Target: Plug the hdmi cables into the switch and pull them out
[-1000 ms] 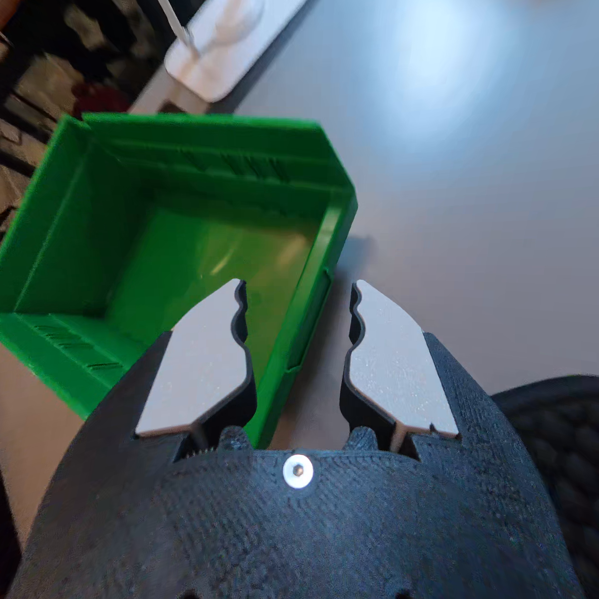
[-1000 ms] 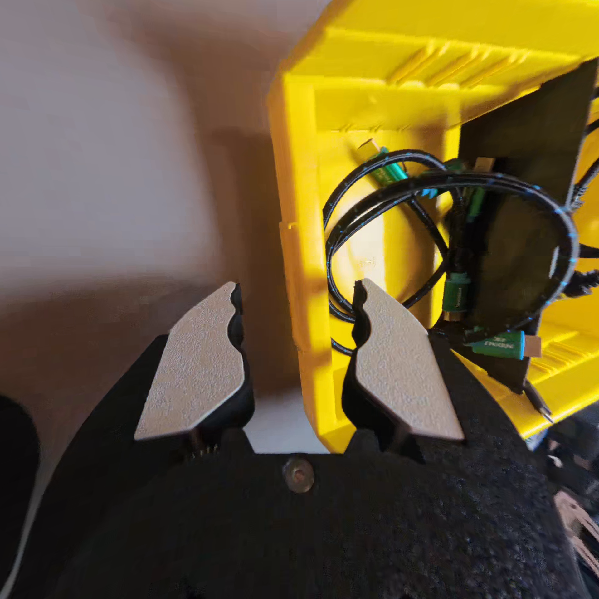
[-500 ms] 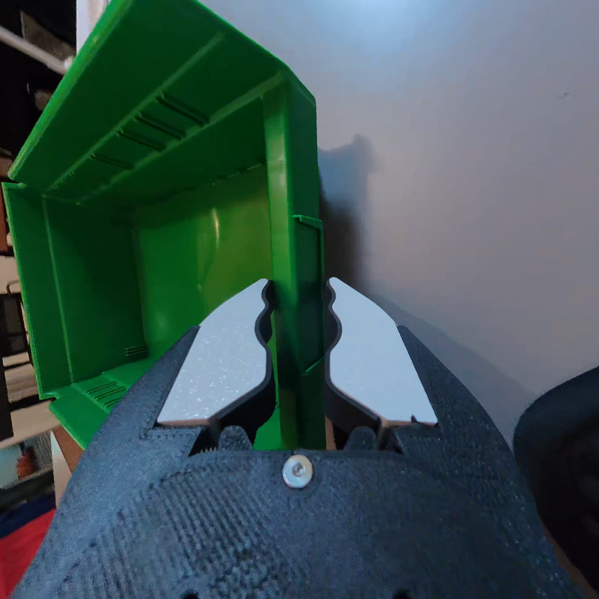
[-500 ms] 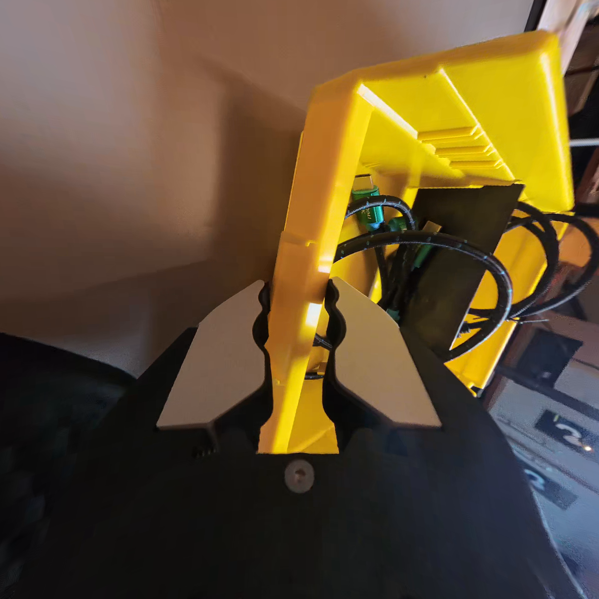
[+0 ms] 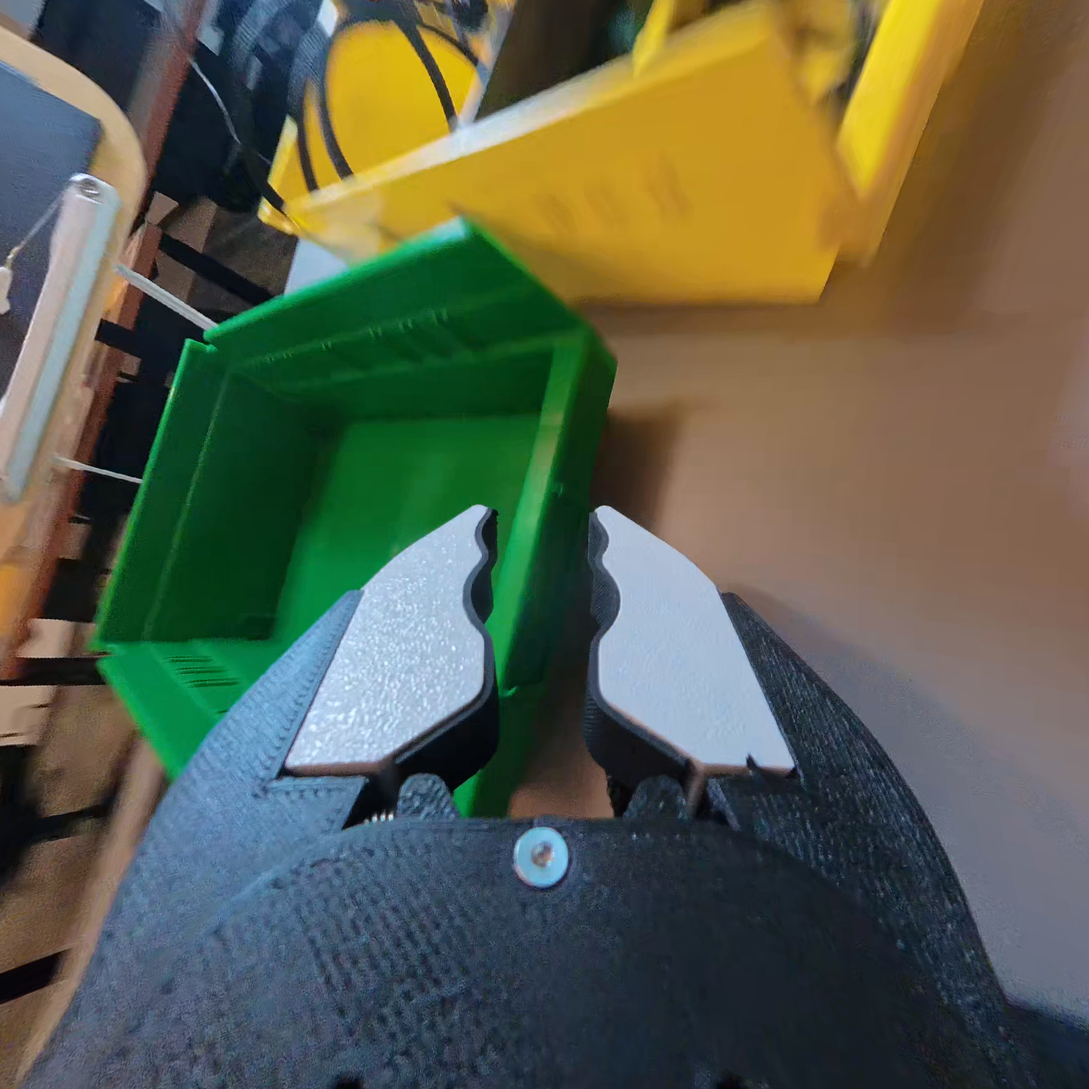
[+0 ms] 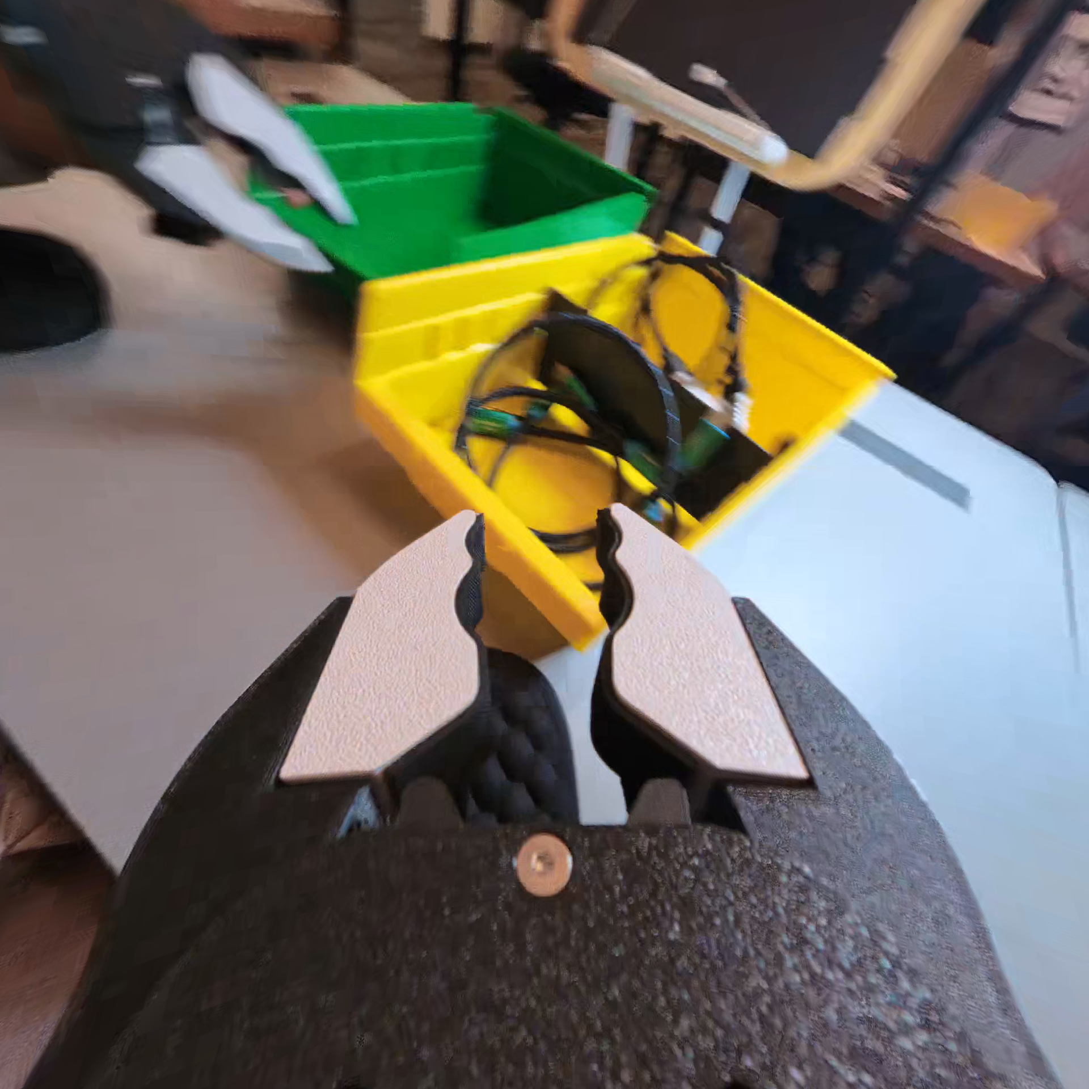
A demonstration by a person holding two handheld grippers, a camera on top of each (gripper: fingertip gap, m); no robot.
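My left gripper [image 5: 541,518] is shut on the right wall of an empty green bin [image 5: 265,471]. My right gripper [image 6: 539,518] is shut on the near wall of a yellow bin [image 6: 501,283], close to its corner, and the wall runs slantwise across the jaws. The yellow bin holds a black switch [image 6: 601,377] and black braided HDMI cables [image 6: 731,306] with green plugs, all blurred. The two bins are side by side near the table's far edge. The yellow bin [image 5: 589,194] also shows beyond the green one in the left wrist view. The left gripper [image 6: 340,244] shows on the green bin [image 6: 412,177] in the right wrist view.
The bins are on a tan-grey table [image 6: 177,442]. A black textured round object [image 6: 41,289] lies at the left. Past the far edge are a light wooden frame [image 6: 736,135], chair legs and dark clutter. A pale metal bar [image 5: 53,353] stands left of the green bin. My right fingertips sit around 30 centimetres from my left ones. Measured from the fingertips, the black textured round object [image 6: 41,289] is 20 centimetres or so from the left gripper and 40 centimetres from the right.
Both grippers closed on the bin walls and have carried the bins together towards the table's far edge. The views have swung round and are motion-blurred.
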